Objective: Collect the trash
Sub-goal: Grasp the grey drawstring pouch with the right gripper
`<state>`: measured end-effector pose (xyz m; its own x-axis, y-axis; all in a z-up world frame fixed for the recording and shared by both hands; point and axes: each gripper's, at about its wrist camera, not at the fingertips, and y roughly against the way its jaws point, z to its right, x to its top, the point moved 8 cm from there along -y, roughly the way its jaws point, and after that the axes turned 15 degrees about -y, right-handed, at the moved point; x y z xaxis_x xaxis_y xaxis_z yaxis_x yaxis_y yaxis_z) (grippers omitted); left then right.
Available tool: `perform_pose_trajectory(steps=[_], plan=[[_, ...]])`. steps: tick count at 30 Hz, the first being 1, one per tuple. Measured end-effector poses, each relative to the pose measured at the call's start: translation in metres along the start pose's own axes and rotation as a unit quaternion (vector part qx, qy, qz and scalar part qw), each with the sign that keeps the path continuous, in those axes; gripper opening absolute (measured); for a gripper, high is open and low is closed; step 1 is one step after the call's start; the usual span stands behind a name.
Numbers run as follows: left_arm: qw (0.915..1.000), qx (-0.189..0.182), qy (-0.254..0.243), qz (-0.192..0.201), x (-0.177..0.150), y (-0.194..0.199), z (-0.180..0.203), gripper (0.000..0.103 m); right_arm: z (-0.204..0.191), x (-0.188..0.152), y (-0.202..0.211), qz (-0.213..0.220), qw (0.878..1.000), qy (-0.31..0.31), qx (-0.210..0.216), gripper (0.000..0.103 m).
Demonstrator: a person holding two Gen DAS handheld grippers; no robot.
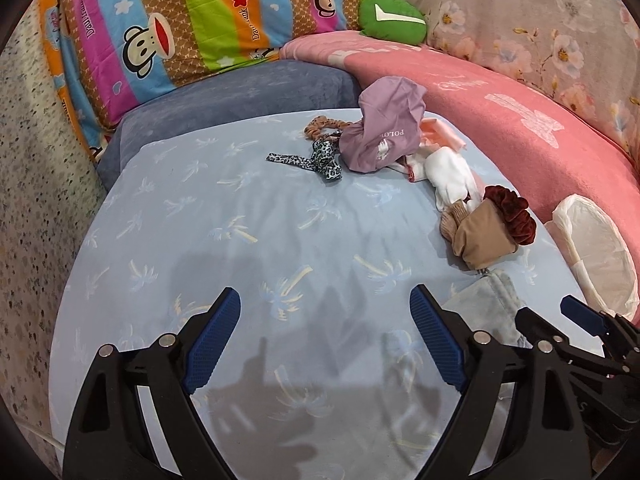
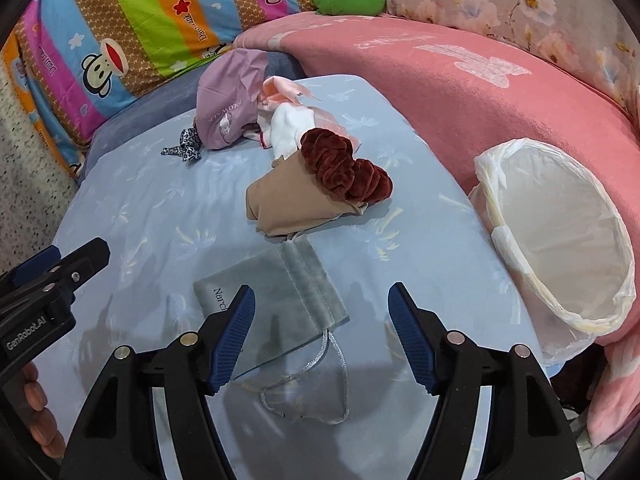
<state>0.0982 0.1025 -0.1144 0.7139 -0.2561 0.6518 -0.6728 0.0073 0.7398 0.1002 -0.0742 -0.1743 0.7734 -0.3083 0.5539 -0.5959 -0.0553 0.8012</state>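
Bin w/ white liner lying tipped on its side at bed's right edge, mouth toward the items, against pink blanket. Purple cloth near far end: soft, light, pinch a fold. Tan cloth bundle w/ dark red scrunchie resting on it, mid-bed: squashy, prob. slides apart, grab both together. Grey drawstring pouch flat, directly ahead of right gripper: thin, limp, take at gathered neck, not cord. Right gripper wide open, empty. Left gripper also wide open, empty, over bare sheet.
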Motion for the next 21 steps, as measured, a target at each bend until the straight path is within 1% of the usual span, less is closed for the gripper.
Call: perform_pose_trajectory(steps=[5, 6, 7, 8, 9, 11, 15, 16, 17, 21], plan=[[1.0, -0.003, 0.0, -0.001, 0.0, -0.002, -0.001, 0.084, 0.0, -0.003, -0.014, -0.015, 1.0, 0.004, -0.008, 0.067], [1.0, -0.004, 0.0, -0.002, 0.0, -0.003, -0.001, 0.084, 0.0, -0.004, -0.017, -0.018, 1.0, 0.005, -0.011, 0.066], [1.0, -0.005, -0.001, -0.003, 0.0, -0.003, 0.0, 0.084, -0.001, -0.004, -0.02, -0.022, 1.0, 0.006, -0.01, 0.063], [1.0, -0.005, -0.002, -0.003, 0.0, -0.003, 0.0, 0.084, -0.001, -0.006, -0.022, -0.025, 1.0, 0.007, -0.01, 0.056], [1.0, -0.006, -0.002, -0.003, 0.001, -0.004, 0.001, 0.084, -0.002, -0.007, -0.024, -0.03, 0.999, 0.01, -0.011, 0.053], [1.0, -0.007, -0.004, -0.003, 0.002, -0.004, 0.002, 0.084, -0.004, -0.011, -0.028, -0.039, 0.999, 0.016, -0.01, 0.036], [0.9999, -0.01, -0.007, -0.005, 0.004, -0.005, 0.006, 0.084, -0.004, -0.013, -0.029, -0.035, 0.999, 0.027, -0.015, 0.023], [0.9999, -0.011, -0.008, -0.006, 0.005, -0.005, 0.007, 0.084, -0.004, -0.013, -0.027, -0.034, 0.999, 0.027, -0.012, 0.014], [0.9999, -0.012, -0.008, -0.006, 0.006, -0.006, 0.008, 0.084, -0.004, -0.012, -0.025, -0.033, 0.999, 0.026, -0.009, 0.011], [0.9998, -0.018, -0.01, -0.003, 0.012, -0.005, 0.014, 0.084, -0.005, -0.007, -0.014, -0.025, 0.999, 0.023, 0.005, 0.008]])
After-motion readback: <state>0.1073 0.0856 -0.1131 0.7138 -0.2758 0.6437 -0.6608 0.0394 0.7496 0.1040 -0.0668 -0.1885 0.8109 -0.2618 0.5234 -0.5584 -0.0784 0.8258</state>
